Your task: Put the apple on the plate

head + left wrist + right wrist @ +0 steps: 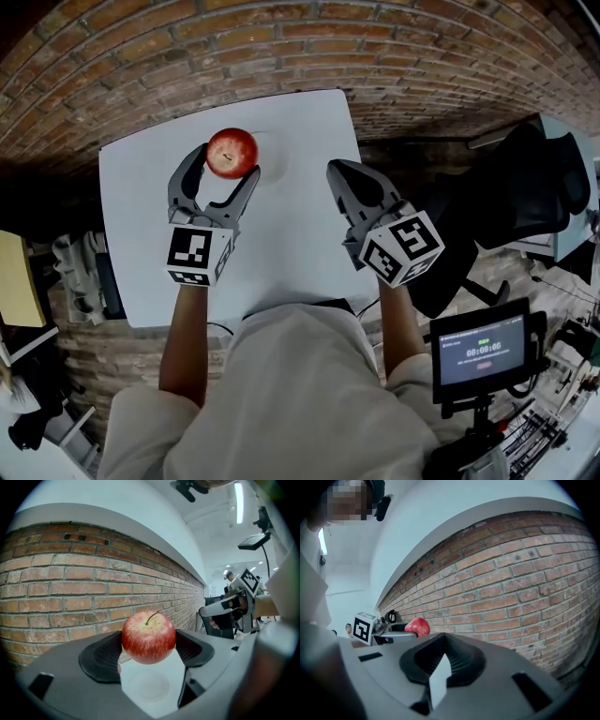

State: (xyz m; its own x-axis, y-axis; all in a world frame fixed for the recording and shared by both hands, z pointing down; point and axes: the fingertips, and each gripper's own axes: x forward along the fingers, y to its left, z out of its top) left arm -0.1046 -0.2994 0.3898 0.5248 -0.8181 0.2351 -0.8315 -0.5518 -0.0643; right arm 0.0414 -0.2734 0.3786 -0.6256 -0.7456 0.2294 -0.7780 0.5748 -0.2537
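Note:
A red apple [232, 150] with a stem sits between the two fingers of my left gripper [229, 163], which is shut on it and holds it above the far part of the white table [281, 244]. In the left gripper view the apple [149, 637] hangs just over a white plate [149, 686], which lies directly beneath it on the table. In the head view the plate [272, 161] is only faintly seen beside the apple. My right gripper [337, 172] hovers to the right, shut and holding nothing. It sees the apple [417, 626] off to its left.
A brick wall [309, 47] runs behind the table. A black chair [525, 187] stands to the right, and a small screen on a stand [483, 352] at lower right. Shelving and clutter [37, 281] sit to the left.

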